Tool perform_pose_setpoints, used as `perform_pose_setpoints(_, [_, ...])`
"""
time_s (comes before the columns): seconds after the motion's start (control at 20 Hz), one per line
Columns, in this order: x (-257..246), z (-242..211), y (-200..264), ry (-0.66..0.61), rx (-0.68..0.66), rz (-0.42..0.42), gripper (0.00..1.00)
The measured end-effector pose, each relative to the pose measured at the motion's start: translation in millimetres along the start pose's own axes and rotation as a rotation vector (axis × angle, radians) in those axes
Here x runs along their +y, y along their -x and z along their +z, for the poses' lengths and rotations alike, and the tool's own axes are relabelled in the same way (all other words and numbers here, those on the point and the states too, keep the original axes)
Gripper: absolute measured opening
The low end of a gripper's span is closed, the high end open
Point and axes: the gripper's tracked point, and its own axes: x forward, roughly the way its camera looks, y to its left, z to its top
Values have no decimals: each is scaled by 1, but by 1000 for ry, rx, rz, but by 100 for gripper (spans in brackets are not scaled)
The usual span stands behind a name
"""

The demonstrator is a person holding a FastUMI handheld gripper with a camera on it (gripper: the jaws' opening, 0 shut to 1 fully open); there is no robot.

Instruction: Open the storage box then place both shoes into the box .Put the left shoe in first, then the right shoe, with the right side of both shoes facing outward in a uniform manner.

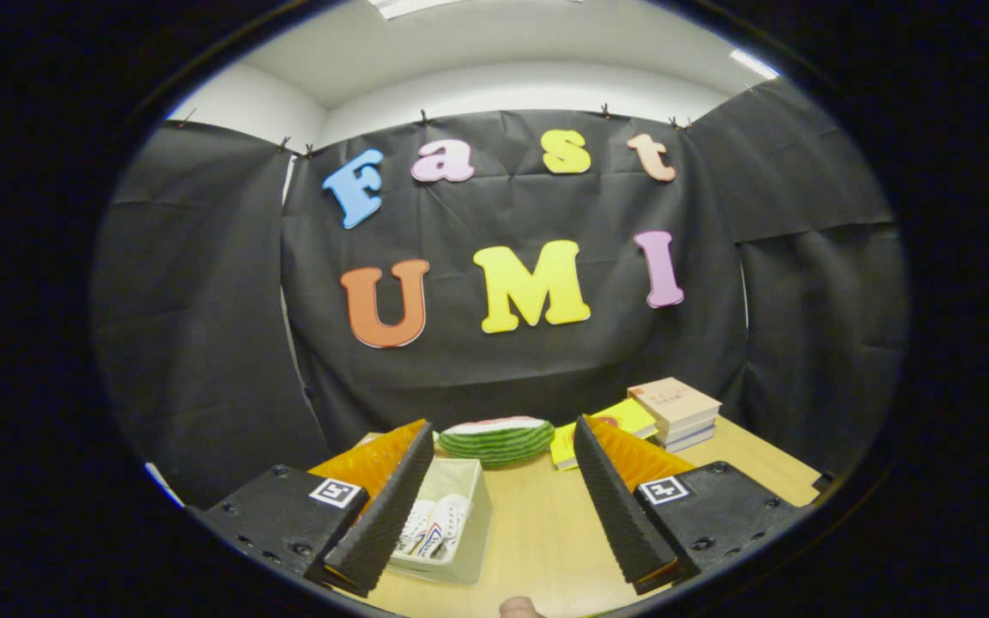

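Item one, the gripper [503, 506]: I see its two fingers spread wide apart, nothing between them but bare tabletop, and neither finger pressing on anything. Each finger carries a ribbed pad on its inner face, and each mount has a small square marker on top.

Item two, the storage box [469, 536]: a pale, open-topped container standing on the table just beside the inner edge of my left finger, which hides part of its near left corner. I cannot make out a lid.

Item three, the shoes [434, 525]: two white shoes with coloured stripes lie side by side inside the box, their long sides running roughly along the fingers. I cannot tell from here which is the left and which the right, nor which side faces outward.

Item four, the table [546, 532]: a light wooden surface, bare between the fingers.

Item five, a watermelon-slice object [496, 439]: green striped rind, red and white top, lying flat beyond the box and beyond the fingertips, near the far edge of the table.

Item six, a yellow booklet [623, 419]: flat on the table beyond my right finger, partly hidden by it.

Item seven, a stack of books [676, 412]: just beside the yellow booklet, near the booth's black cloth wall [203, 343].

Item eight, a fingertip [518, 608] of a person, at the nearest edge, between the finger mounts.
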Motion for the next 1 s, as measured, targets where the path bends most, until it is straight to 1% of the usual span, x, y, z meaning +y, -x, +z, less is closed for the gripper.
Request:
perform_pose_setpoints(0.2, [-21,15,33,46,-60,-32,100])
perform_pose_setpoints(0.3, [-32,25,46,43,-100,-44,100])
perform_pose_setpoints(0.5, [-53,38,64,21,-121,-56,100])
perform_pose_setpoints(0.65, [-61,45,69,22,-128,-67,100])
perform_pose_setpoints(0.8, [-55,47,68,18,-115,-45,100])
perform_pose_setpoints(1.0, [-60,52,67,36,-107,-63,100])
